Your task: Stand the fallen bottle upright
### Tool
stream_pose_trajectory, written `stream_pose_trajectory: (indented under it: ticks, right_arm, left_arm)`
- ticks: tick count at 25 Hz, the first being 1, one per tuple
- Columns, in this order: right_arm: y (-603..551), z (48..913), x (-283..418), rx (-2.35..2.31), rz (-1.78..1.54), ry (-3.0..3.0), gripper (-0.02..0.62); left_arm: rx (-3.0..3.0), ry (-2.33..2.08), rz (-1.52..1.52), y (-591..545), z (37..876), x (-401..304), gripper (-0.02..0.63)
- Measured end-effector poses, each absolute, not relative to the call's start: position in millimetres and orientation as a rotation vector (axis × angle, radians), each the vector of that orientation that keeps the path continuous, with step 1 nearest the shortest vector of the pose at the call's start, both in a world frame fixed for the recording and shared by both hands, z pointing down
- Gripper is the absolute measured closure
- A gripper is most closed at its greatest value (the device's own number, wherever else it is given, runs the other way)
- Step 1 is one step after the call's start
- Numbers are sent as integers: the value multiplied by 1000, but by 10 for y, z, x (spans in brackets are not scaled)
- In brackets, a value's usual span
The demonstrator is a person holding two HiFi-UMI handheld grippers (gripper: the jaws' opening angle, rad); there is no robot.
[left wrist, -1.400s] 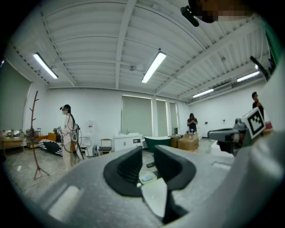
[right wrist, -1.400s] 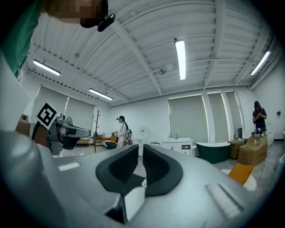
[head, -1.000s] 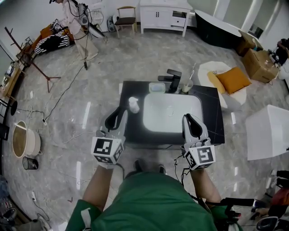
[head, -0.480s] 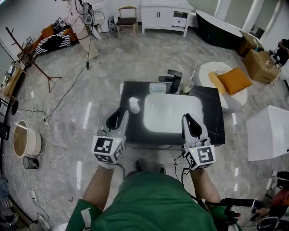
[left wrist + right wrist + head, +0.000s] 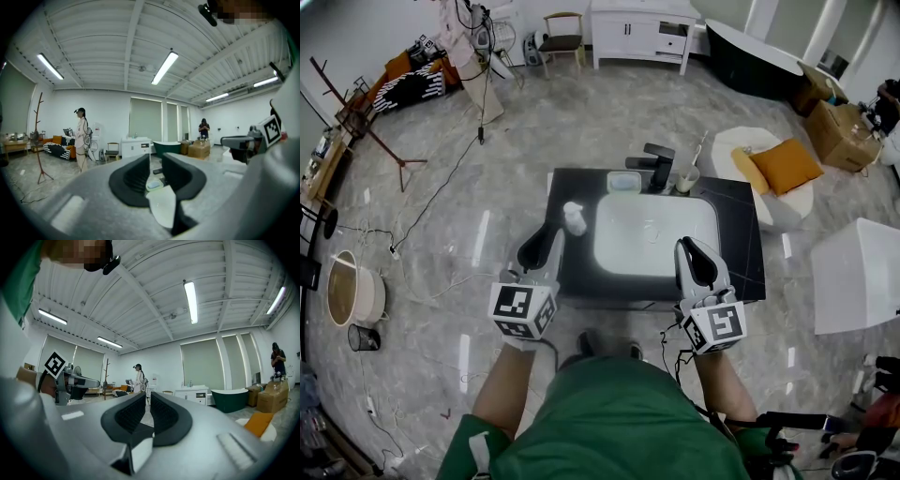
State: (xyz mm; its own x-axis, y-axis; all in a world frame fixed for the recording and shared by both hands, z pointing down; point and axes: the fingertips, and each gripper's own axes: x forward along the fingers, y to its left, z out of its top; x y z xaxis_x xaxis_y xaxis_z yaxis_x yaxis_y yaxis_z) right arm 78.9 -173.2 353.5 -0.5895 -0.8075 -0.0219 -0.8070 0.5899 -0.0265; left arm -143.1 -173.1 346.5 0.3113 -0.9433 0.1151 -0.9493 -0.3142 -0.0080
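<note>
So the bottle [image 5: 573,218], small and white, sits on the black counter [image 5: 741,253] just left of the white basin [image 5: 652,234]. From the head view, looking almost straight down on it, we honestly can't say if it's on its side or already on its base. It's a short pale blob with what looks like a cap end pointing away from us. That means the scene fits either a bottle waiting to be picked up or one that's been set upright and let go, so we won't call the stage. The left gripper [image 5: 546,242] is the near one, hovering just short of the bottle at the counter's front-left edge and pointing roughly level, which makes sense if that's the hand meant for it. In the left gripper view its jaws [image 5: 156,171] are only a narrow slit apart with nothing in them. We just see the soap dish [image 5: 153,185] and basin through the gap, and the bottle doesn't show there at all. The right gripper [image 5: 692,251] hangs over the front-right edge, well apart from the bottle, and looks parked out of the way. Its jaws [image 5: 148,411] are also barely apart and empty. Further back are the tap [image 5: 661,164] and a cup [image 5: 687,178], clear of everything.
</note>
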Motion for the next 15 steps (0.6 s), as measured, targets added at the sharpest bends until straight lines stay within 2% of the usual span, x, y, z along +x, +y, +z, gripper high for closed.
stream_pose_trajectory:
  ticks: [15]
  right_arm:
    - [-1859,3595,1027,-1363,-16,2788,563]
  left_arm:
    - [2468,-1835,167,-1819,3510,-1216,528]
